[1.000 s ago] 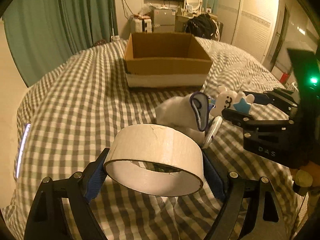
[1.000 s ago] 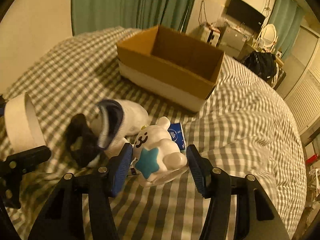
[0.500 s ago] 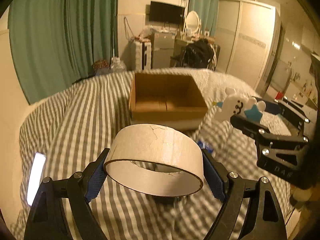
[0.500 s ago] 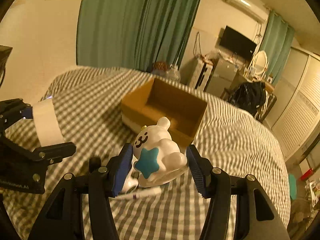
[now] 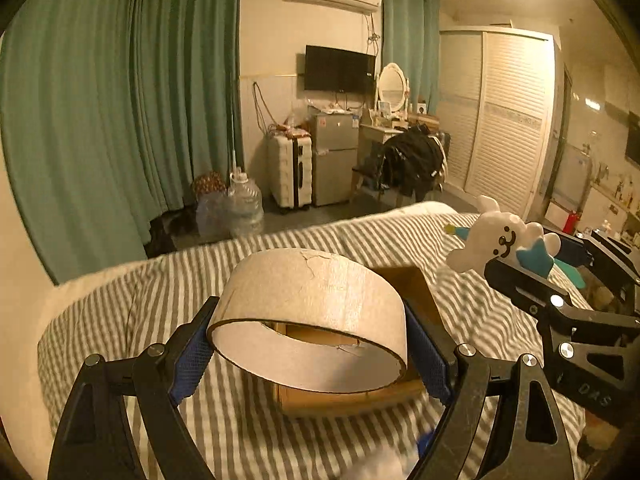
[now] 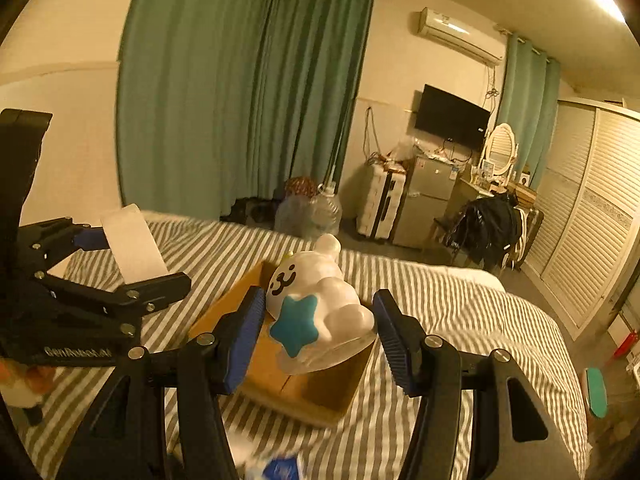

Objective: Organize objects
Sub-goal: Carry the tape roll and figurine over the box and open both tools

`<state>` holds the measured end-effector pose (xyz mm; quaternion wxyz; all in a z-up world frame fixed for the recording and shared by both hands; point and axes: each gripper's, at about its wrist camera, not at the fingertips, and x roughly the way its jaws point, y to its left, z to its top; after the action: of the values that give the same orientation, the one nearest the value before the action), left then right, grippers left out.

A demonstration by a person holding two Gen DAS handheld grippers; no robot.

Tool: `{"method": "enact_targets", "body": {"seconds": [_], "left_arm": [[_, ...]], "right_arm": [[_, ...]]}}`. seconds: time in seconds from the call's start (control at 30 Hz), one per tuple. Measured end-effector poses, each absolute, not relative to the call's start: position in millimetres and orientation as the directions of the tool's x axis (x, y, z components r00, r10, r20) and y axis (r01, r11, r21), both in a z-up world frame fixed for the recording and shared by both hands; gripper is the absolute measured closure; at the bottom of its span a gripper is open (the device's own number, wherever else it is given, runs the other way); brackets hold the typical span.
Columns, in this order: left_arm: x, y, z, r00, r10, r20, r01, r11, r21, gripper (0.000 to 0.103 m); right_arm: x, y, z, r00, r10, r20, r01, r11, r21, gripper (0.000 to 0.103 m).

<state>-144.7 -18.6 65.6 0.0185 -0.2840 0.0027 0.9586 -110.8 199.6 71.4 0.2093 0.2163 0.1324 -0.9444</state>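
— Left wrist view: what surrounds your left hand-held gripper?

— You hold it above the striped bed, with the open cardboard box just beyond and below its fingers. Green curtains, a suitcase and a small fridge stand well behind.

— What does it grip?

— Your blue pads press both sides of a cardboard tape ring, its open axis tilted up towards you; the pale surface is cracked.

— And your right hand-held gripper?

— You hold it over the box. Its fingers are closed on a white bear figurine with a blue star, face turned left, head pointing away.
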Motion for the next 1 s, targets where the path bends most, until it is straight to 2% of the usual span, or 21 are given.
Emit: {"method": "enact_targets", "body": {"seconds": [0.13, 0.27, 0.33, 0.5, 0.6, 0.87, 0.9, 0.97, 1.0], "left_arm": [[-184, -18, 50, -0.86, -0.008, -0.51, -0.028, -0.998, 0.063, 0.015], [-218, -25, 7, -0.821, 0.002, -0.571, -0.04, -0.998, 0.054, 0.015], [-233, -27, -14, -0.796, 0.04, -0.603, -0.077, -0.996, 0.036, 0.015], [-248, -18, -44, -0.76, 0.069, -0.647, -0.156, -0.985, 0.078, 0.015], [-252, -11, -54, -0.737, 0.101, -0.668, -0.189, -0.98, 0.06, 0.015], [-248, -4, -70, -0.695, 0.135, -0.706, -0.22, -0.975, 0.03, 0.012], [-246, -3, -69, -0.693, 0.137, -0.708, -0.222, -0.975, 0.028, 0.009], [-242, 1, -65, -0.697, 0.129, -0.705, -0.217, -0.975, 0.036, 0.006], [-239, 2, -62, -0.701, 0.12, -0.703, -0.211, -0.976, 0.044, 0.006]], "right_arm": [[-156, 193, 74, -0.82, -0.353, -0.45, 0.442, -0.891, -0.108, 0.047], [-194, 183, 62, -0.818, -0.349, -0.457, 0.432, -0.897, -0.089, 0.047], [-215, 176, 46, -0.801, -0.354, -0.482, 0.442, -0.893, -0.079, 0.047], [-249, 171, 2, -0.76, -0.349, -0.549, 0.45, -0.891, -0.056, 0.047], [-264, 170, -19, -0.731, -0.33, -0.597, 0.448, -0.892, -0.056, 0.047], [-266, 185, -54, -0.681, -0.329, -0.654, 0.441, -0.897, -0.008, 0.046], [-267, 187, -54, -0.677, -0.338, -0.654, 0.443, -0.896, 0.005, 0.044], [-264, 193, -51, -0.69, -0.342, -0.638, 0.431, -0.902, 0.018, 0.022], [-261, 195, -47, -0.7, -0.34, -0.628, 0.423, -0.906, 0.02, 0.021]]}}
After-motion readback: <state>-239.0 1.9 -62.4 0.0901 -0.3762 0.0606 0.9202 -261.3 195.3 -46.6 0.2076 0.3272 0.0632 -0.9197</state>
